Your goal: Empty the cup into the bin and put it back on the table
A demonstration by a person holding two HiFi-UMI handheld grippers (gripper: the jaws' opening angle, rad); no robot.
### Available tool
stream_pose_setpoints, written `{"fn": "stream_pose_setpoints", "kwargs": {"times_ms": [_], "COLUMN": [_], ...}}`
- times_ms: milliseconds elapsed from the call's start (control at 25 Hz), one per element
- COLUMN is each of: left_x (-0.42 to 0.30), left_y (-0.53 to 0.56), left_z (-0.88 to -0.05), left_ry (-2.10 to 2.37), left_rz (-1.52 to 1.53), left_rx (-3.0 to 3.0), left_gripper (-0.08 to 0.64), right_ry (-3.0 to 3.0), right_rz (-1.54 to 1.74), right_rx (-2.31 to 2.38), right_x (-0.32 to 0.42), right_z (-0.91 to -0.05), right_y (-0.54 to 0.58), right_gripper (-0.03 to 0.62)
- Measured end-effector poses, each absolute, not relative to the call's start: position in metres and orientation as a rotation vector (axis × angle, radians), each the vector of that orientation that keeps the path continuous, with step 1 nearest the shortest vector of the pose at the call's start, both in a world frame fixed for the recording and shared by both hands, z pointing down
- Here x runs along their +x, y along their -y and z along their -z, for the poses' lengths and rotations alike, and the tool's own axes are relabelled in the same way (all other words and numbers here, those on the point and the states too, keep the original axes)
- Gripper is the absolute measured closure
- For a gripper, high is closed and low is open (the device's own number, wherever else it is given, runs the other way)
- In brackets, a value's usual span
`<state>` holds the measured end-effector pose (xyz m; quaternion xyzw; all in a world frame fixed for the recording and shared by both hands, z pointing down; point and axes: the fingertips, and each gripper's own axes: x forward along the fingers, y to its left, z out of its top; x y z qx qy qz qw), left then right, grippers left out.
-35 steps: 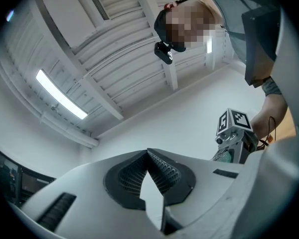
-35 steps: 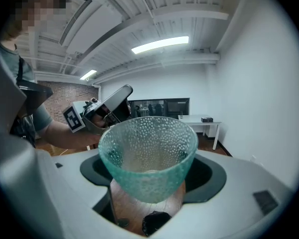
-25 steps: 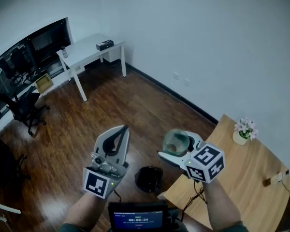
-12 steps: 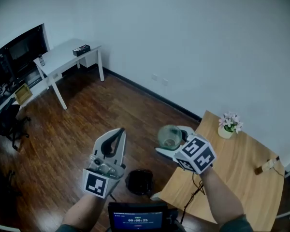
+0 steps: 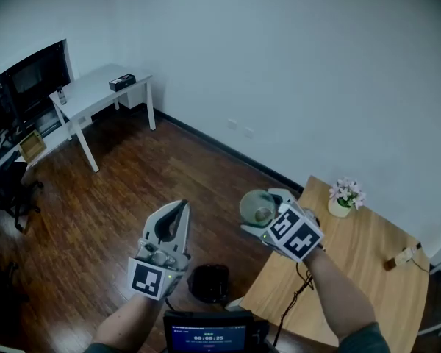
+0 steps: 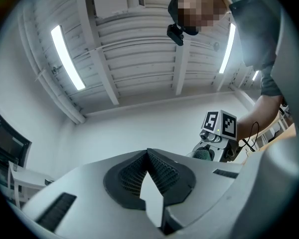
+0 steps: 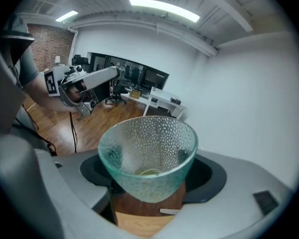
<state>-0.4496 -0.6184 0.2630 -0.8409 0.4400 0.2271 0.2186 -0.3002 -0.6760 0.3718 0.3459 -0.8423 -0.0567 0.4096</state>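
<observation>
Room: I see a dark wood floor (image 5: 169, 175), a white desk (image 5: 95, 93) with 1 black box (image 5: 122, 82) on it by the far wall, and monitors (image 5: 29, 72) at the far left.
Table: the wooden table (image 5: 367, 271) is at my right. 1 flower pot (image 5: 343, 198) stands near its far corner. A small item (image 5: 401, 257) at its right edge is too small for me to name.
Bin: the black bin (image 5: 209, 283) stands on the floor just beside the table's left edge, below both grippers in the head view.
In the way: a cable (image 5: 300, 282) hangs from my right arm across the table's edge. The left gripper (image 5: 175, 215) hangs left of the bin, apart from the cup (image 5: 257, 206).
Left gripper: its 2 jaws meet at the tips, with nothing between them.
Right gripper (image 5: 263, 213): its jaws stand wide, with the pads pressed on 2 sides of the cup.
Cup: dimpled green glass, held in the air and tilted with its mouth toward the right gripper's camera. In the head view it shows over the floor just off the table's left edge, up and right of the bin.
Contents: I cannot tell.
</observation>
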Motion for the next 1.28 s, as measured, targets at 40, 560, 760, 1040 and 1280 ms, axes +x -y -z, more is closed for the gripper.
{"fn": "stream_pose_setpoints", "kwargs": {"times_ms": [40,560,760,1040,1280], "left_x": [-0.449,-0.446,-0.446,-0.446,-0.448], "left_y": [0.618,0.617,0.615,0.614,0.608], "left_z": [-0.263,-0.267,-0.269,-0.269,-0.265], "left_ry": [-1.213,-1.238,-1.244,-1.259,-1.259], "left_rz": [-0.628,-0.584,-0.571,-0.581,-0.582], "left_rx": [-2.328,-2.318,-2.319,-2.314,-2.311], "left_gripper": [0.557,0.557,0.557,0.557,0.557], "right_ry": [2.102,1.844,1.799,1.693,1.639], "right_rz": [0.164,0.435,0.474,0.546,0.587], "right_rx": [0.869,0.771,0.734,0.699,0.666], "right_x": [-0.300,-0.293,-0.292,-0.286,-0.287], "right_z": [-0.371,-0.359,-0.364,-0.363,-0.359], "right_y": [0.677,0.686,0.684,0.687,0.684], "right_gripper": [0.201,0.201,0.201,0.201,0.201]}}
